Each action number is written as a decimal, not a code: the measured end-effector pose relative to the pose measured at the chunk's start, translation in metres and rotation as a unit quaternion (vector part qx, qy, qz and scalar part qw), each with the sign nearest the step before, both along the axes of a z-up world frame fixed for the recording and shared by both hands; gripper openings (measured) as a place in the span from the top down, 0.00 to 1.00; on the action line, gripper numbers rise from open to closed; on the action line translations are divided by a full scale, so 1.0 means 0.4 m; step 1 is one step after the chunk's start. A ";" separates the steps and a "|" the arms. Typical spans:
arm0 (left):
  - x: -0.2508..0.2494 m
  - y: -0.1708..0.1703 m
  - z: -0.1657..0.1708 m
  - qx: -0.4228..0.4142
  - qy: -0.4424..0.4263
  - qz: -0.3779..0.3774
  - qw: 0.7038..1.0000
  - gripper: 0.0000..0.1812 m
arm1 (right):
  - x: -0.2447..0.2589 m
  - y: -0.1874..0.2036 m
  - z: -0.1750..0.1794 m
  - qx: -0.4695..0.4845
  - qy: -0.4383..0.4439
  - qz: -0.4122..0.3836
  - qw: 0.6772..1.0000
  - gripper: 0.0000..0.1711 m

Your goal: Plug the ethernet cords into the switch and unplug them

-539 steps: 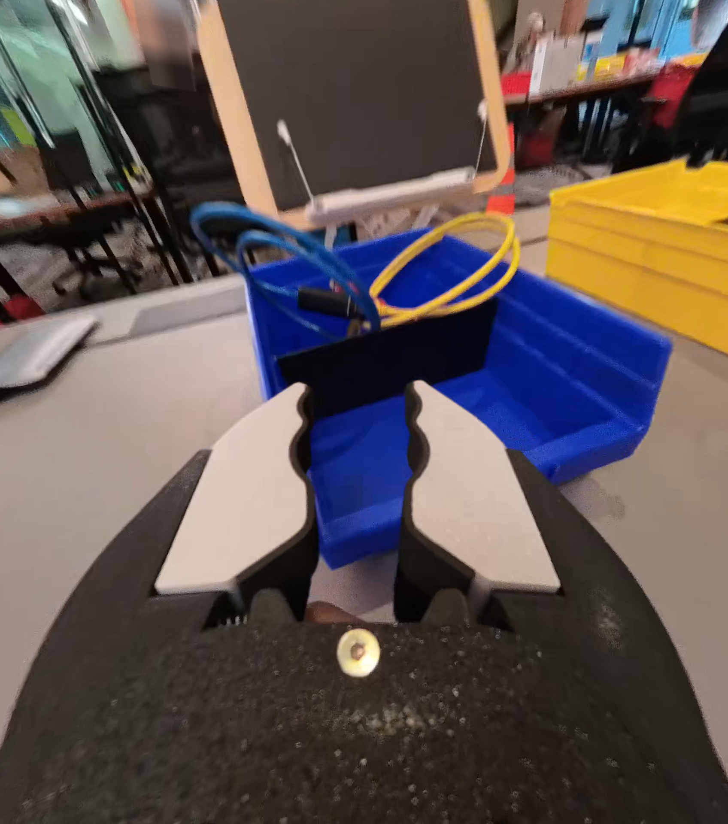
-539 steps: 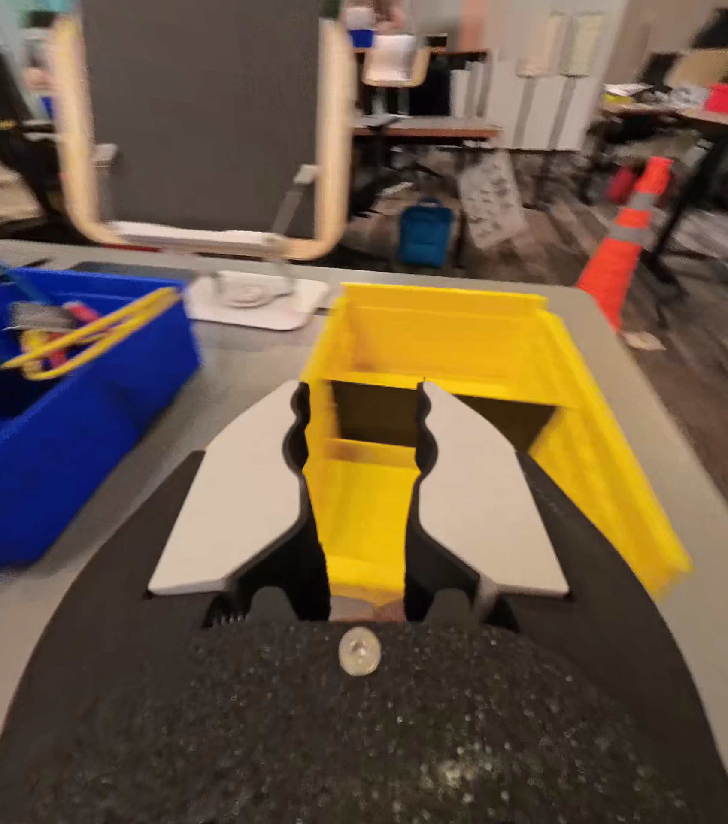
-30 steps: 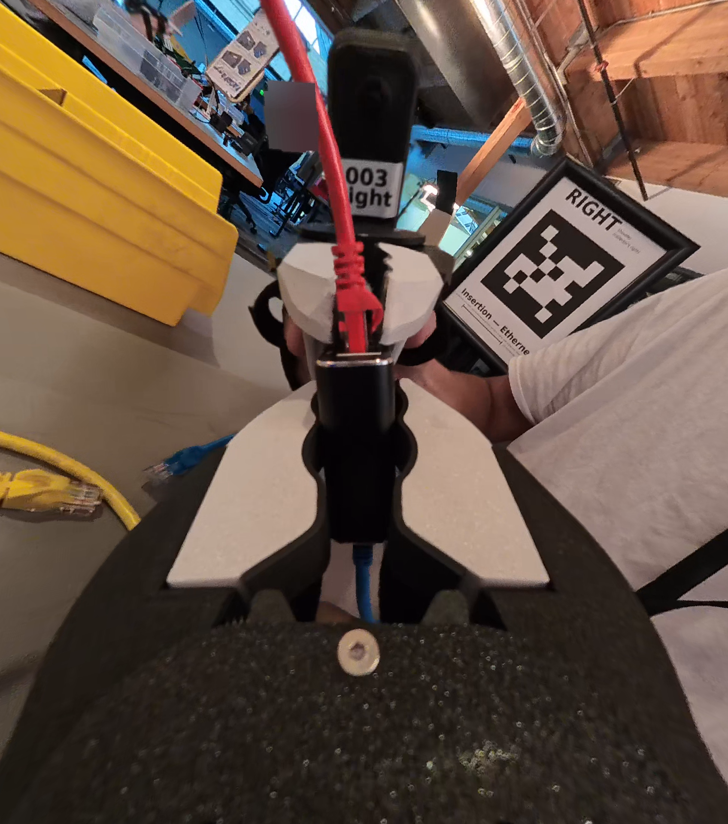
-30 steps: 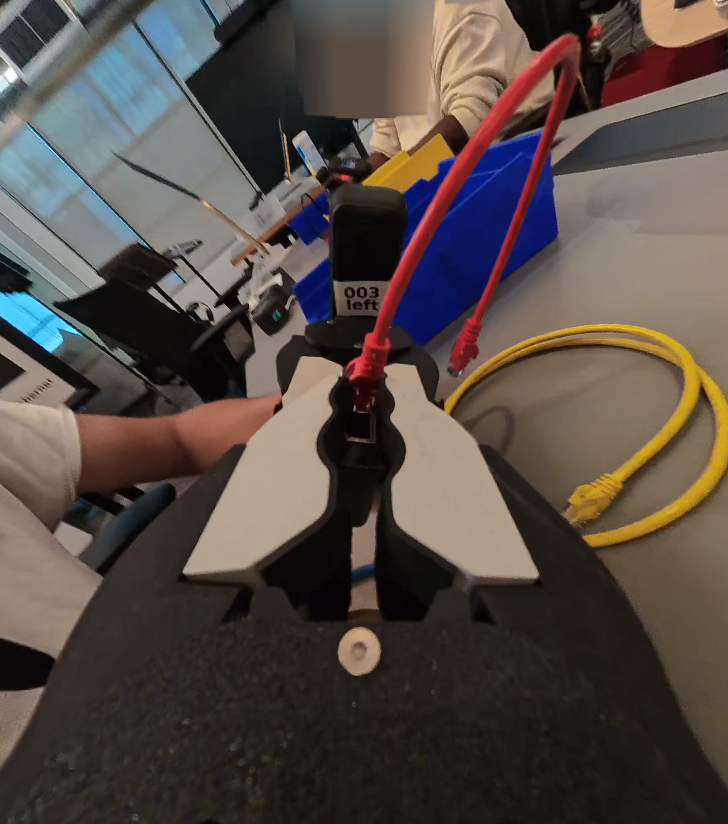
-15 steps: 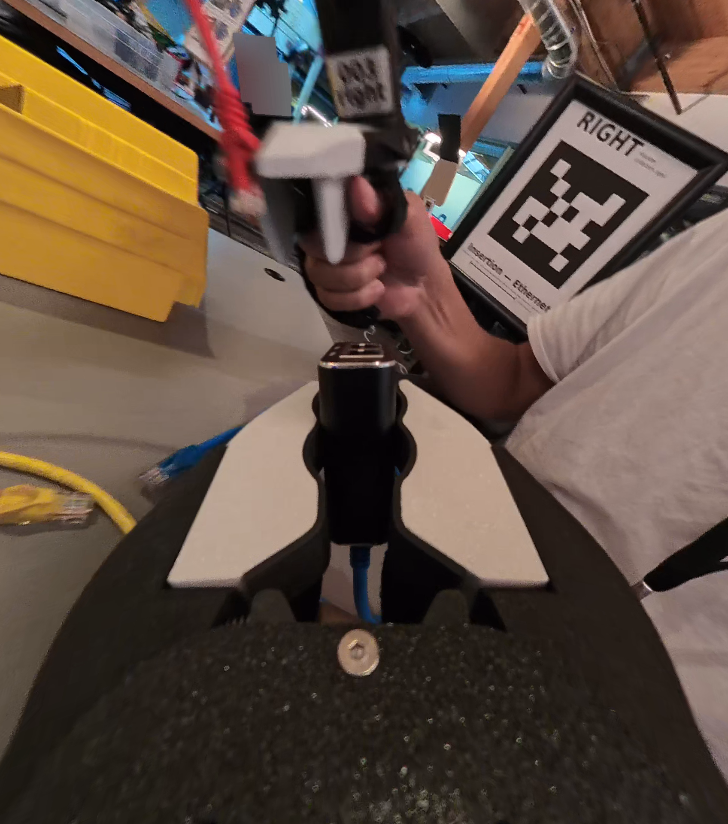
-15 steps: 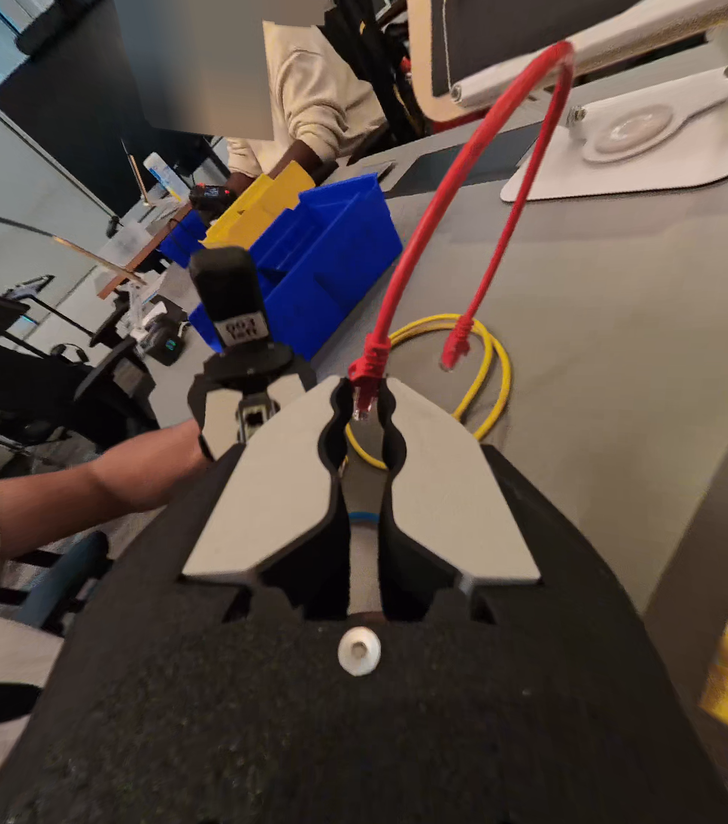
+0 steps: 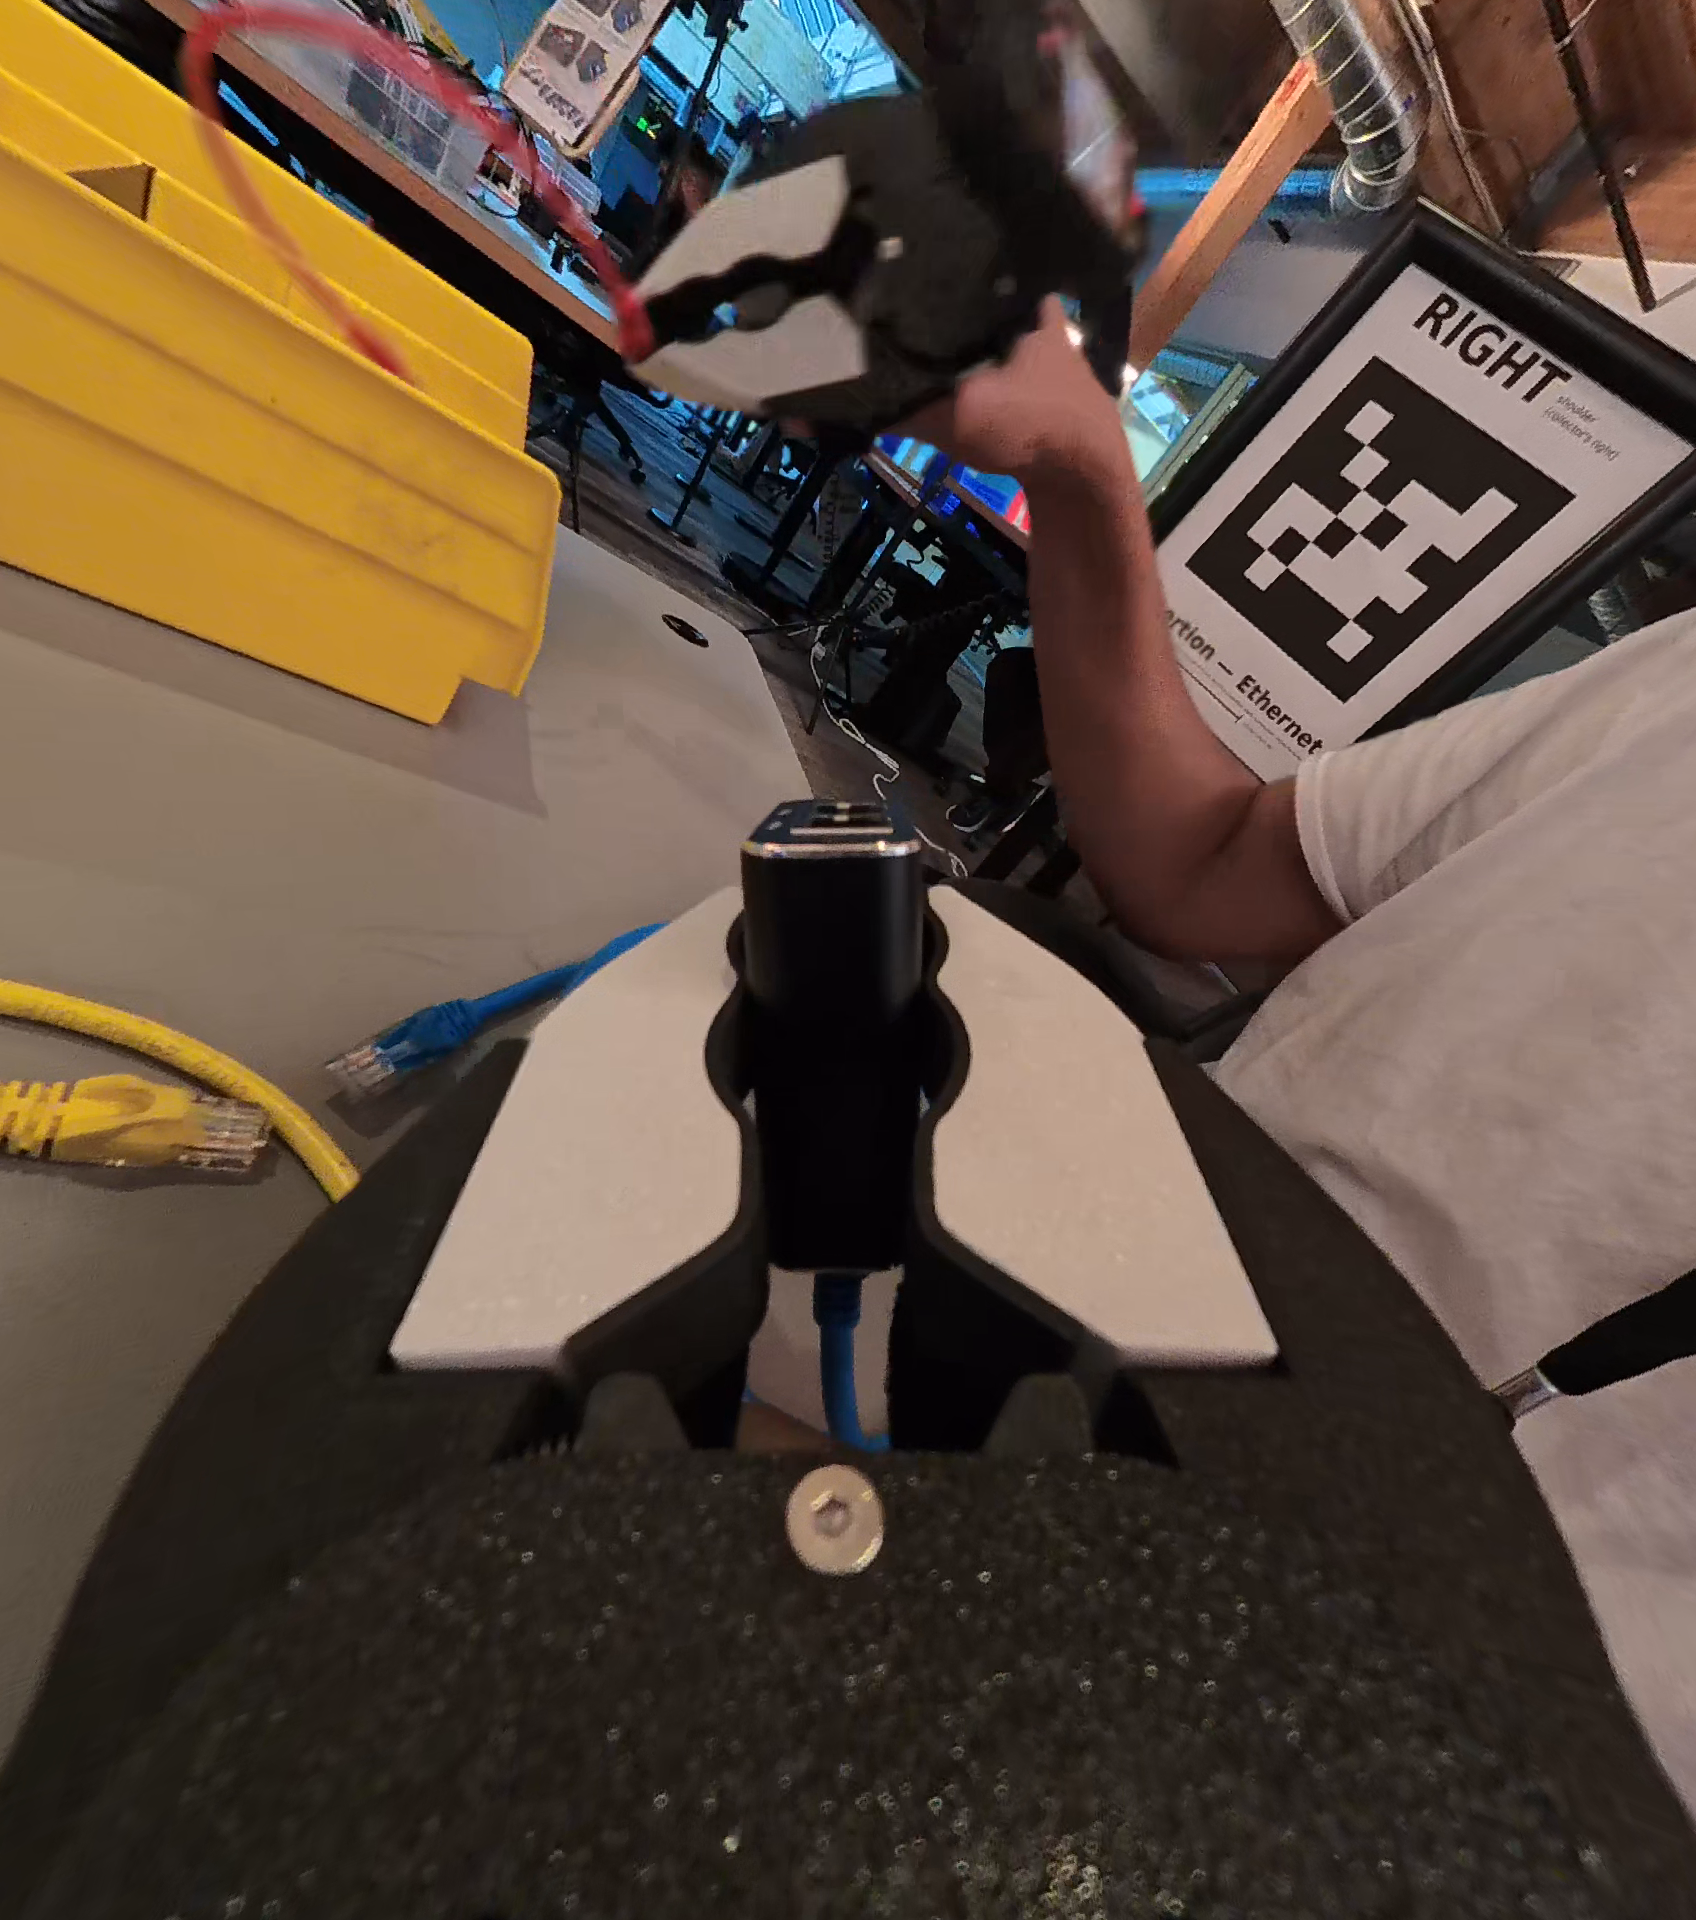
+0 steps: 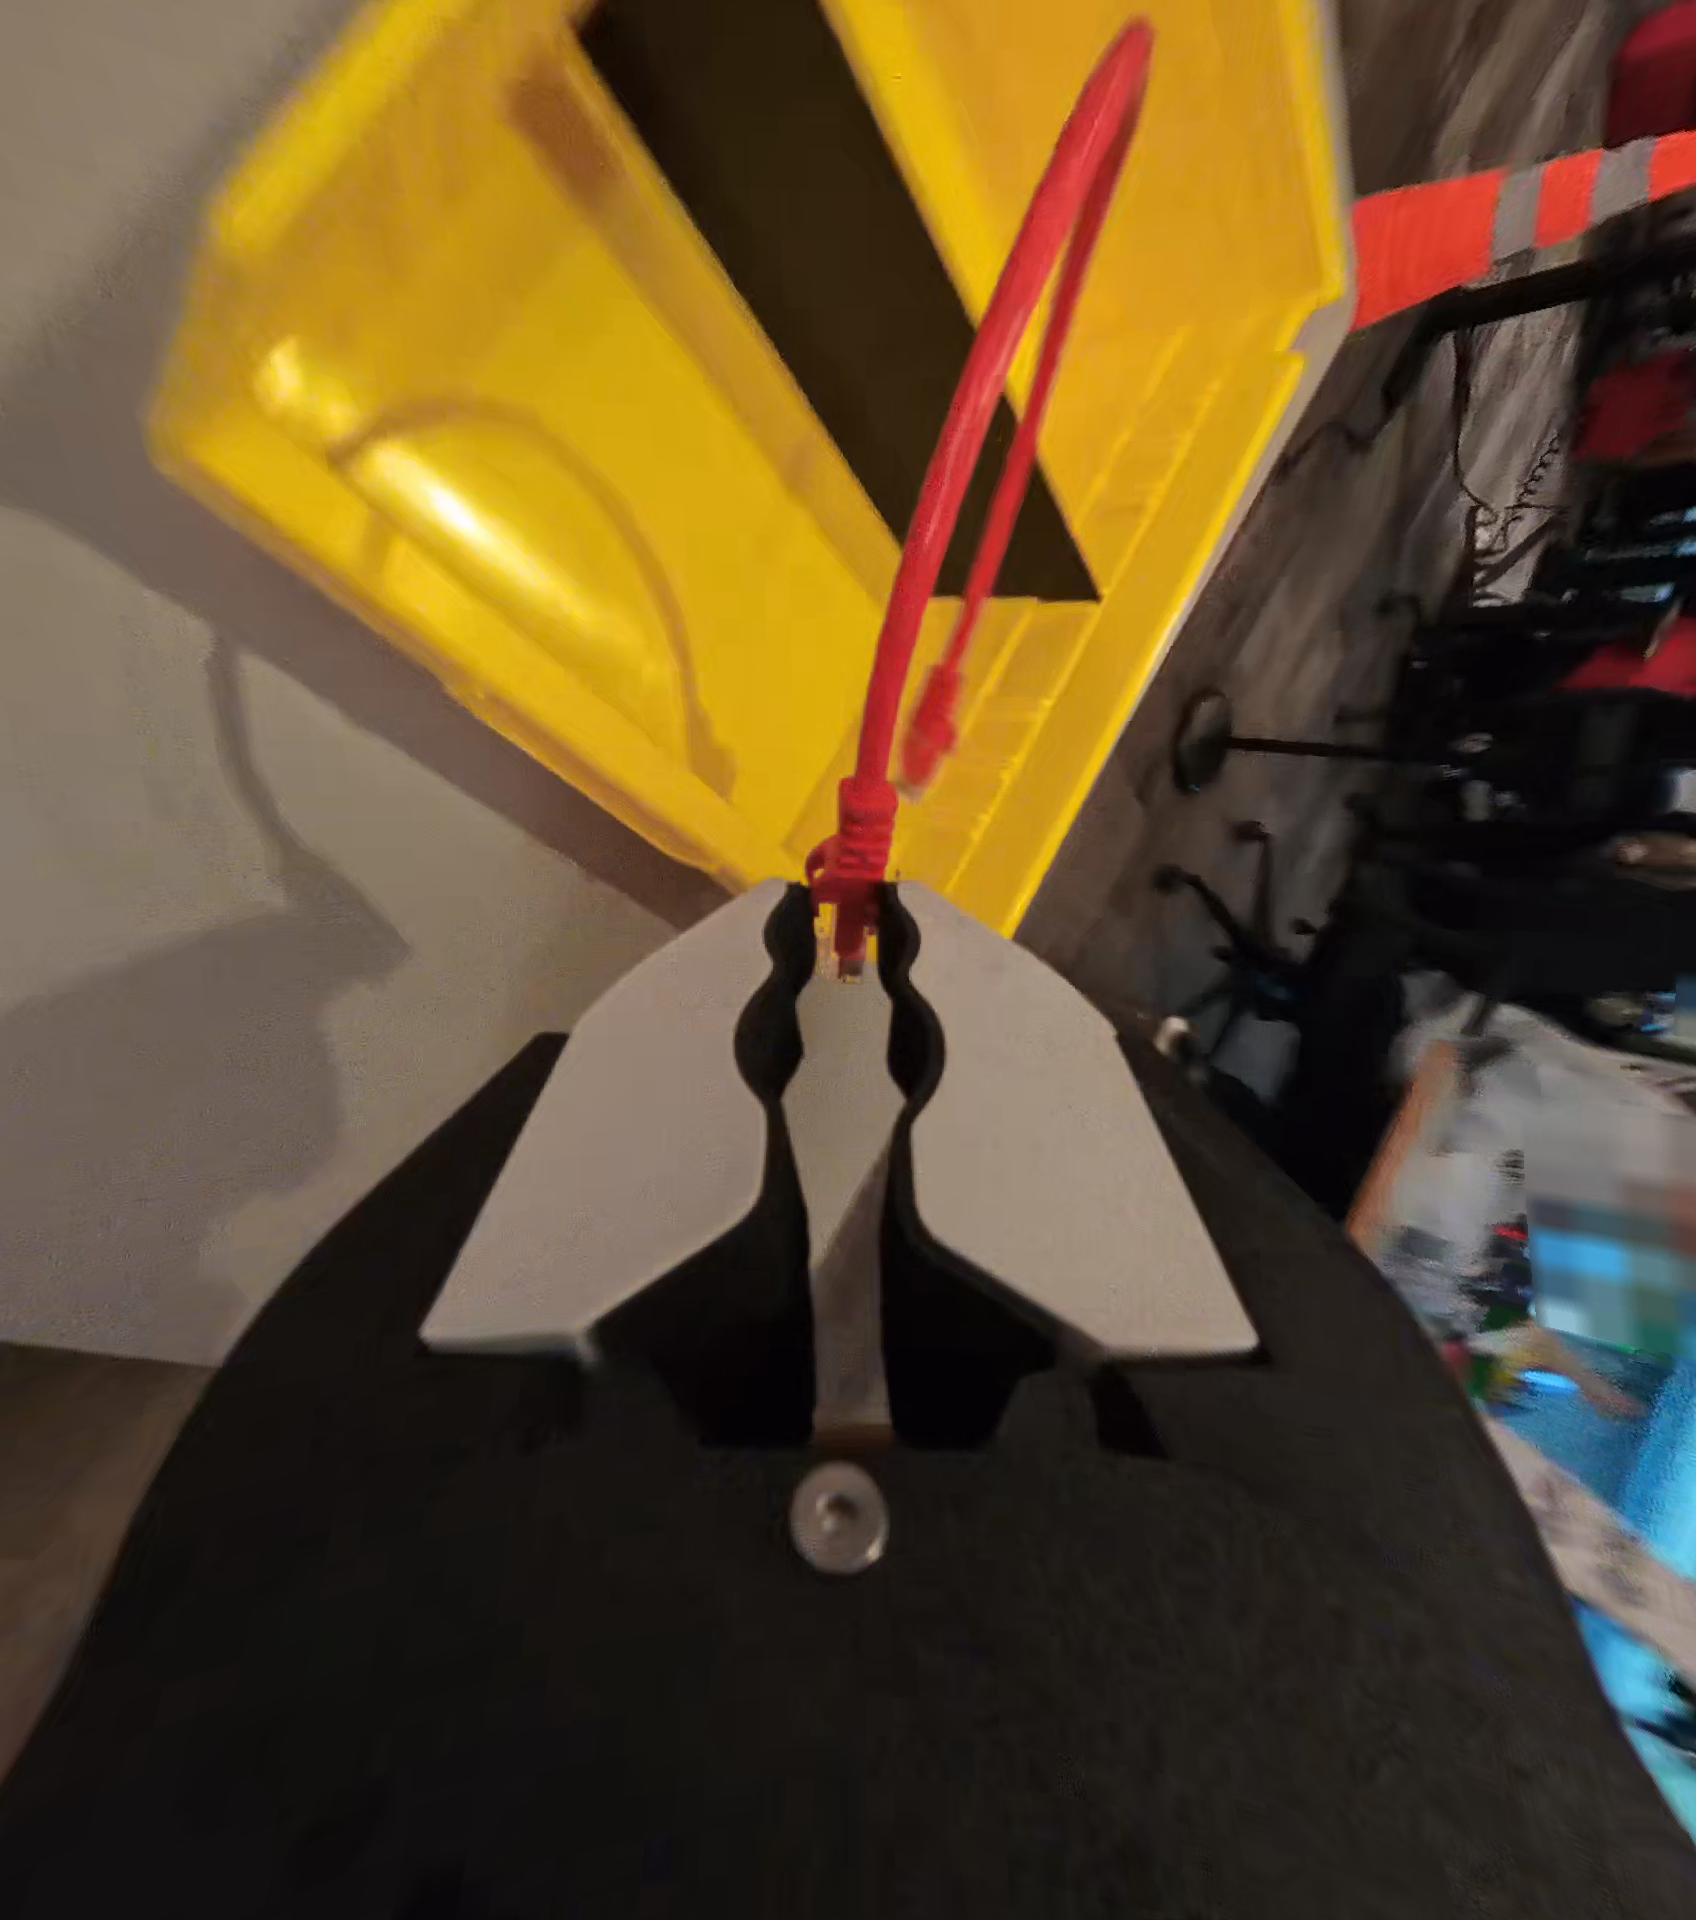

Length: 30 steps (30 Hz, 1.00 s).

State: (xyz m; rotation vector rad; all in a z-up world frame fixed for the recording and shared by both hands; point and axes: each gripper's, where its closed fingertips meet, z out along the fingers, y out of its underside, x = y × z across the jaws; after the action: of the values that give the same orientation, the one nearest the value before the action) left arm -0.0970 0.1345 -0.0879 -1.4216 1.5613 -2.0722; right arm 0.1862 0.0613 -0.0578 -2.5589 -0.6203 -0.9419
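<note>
My left gripper [image 7: 831, 914] is shut on the small black switch [image 7: 831, 997], held upright with its port end facing away. A blue cord [image 7: 839, 1371] runs from the switch's near end, and its other plug [image 7: 408, 1044] lies on the table. My right gripper [image 8: 849, 899] is shut on the plug of the red cord [image 8: 854, 894]; the cord [image 8: 979, 416] loops up and its free plug [image 8: 932, 727] dangles. In the left wrist view the right gripper [image 7: 646, 327] is raised far above and left of the switch, with the red cord [image 7: 304, 239] looping off it. A yellow cord plug [image 7: 117, 1122] lies on the table.
Yellow bins [image 7: 200, 416] stand on the grey table [image 7: 200, 831] at the back left, and one bin [image 8: 615, 416] fills the right wrist view. A framed marker sign [image 7: 1395, 499] stands at the right. The person's arm [image 7: 1135, 727] and white shirt [image 7: 1550, 987] are close on the right.
The red plug has come out of the switch. My right gripper has carried it up and to the left, turning toward the yellow bin. My left gripper has held the switch still.
</note>
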 end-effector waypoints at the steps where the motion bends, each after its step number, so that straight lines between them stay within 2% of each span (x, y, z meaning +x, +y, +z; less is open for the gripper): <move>1: 0.000 -0.003 0.001 0.001 0.000 -0.001 1.000 0.86 | 0.017 0.014 -0.035 -0.033 -0.015 0.014 0.999 0.93; 3: -0.002 -0.007 0.003 0.001 -0.002 -0.004 1.000 0.86 | 0.033 0.039 -0.105 -0.094 -0.002 0.019 0.995 0.92; 5: -0.003 -0.008 0.004 0.001 -0.003 -0.003 1.000 0.86 | 0.044 0.067 -0.136 -0.127 -0.010 0.030 0.991 0.90; 8: -0.002 -0.006 0.005 -0.002 -0.001 -0.002 1.000 0.86 | -0.007 0.089 -0.177 -0.144 0.114 0.025 0.983 0.88; 9: -0.002 -0.005 0.006 -0.007 -0.001 -0.002 1.000 0.86 | -0.008 0.095 -0.181 -0.144 0.134 0.014 0.980 0.83; 12: -0.002 0.003 0.013 -0.022 -0.003 0.002 1.000 0.86 | -0.012 0.101 -0.182 -0.123 0.193 -0.007 0.974 0.79; 14: -0.002 0.012 0.022 -0.041 -0.004 0.004 0.999 0.86 | -0.021 0.111 -0.155 -0.075 0.209 -0.011 0.975 0.75; 17: -0.004 0.033 0.041 -0.093 -0.005 0.007 0.996 0.86 | -0.164 0.166 -0.072 0.043 0.272 0.080 0.958 0.70; 19: -0.005 0.045 0.050 -0.126 -0.004 0.008 0.992 0.86 | -0.340 0.202 -0.012 0.125 0.330 0.177 0.919 0.66; 21: -0.005 0.051 0.057 -0.151 -0.004 0.007 0.989 0.86 | -0.536 0.210 0.008 0.162 0.390 0.261 0.868 0.63; 22: -0.005 0.054 0.059 -0.162 -0.003 0.007 0.987 0.86 | -0.615 0.212 0.000 0.172 0.397 0.290 0.854 0.56; 25: -0.004 0.068 0.061 -0.199 0.003 0.006 0.980 0.86 | -0.739 0.233 -0.044 0.201 0.336 0.340 0.855 0.55; 27: -0.003 0.072 0.051 -0.214 0.020 0.004 0.977 0.86 | -0.751 0.264 -0.049 0.242 0.295 0.346 0.857 0.58; 30: 0.003 0.071 0.036 -0.223 0.039 0.004 0.974 0.86 | -0.760 0.285 -0.088 0.218 0.269 0.349 0.871 0.56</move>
State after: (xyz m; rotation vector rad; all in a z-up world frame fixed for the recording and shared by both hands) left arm -0.0960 0.1631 -0.0733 -1.6590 1.1506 -2.4991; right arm -0.1177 0.1751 -0.0929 -1.8217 -0.9262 -0.0817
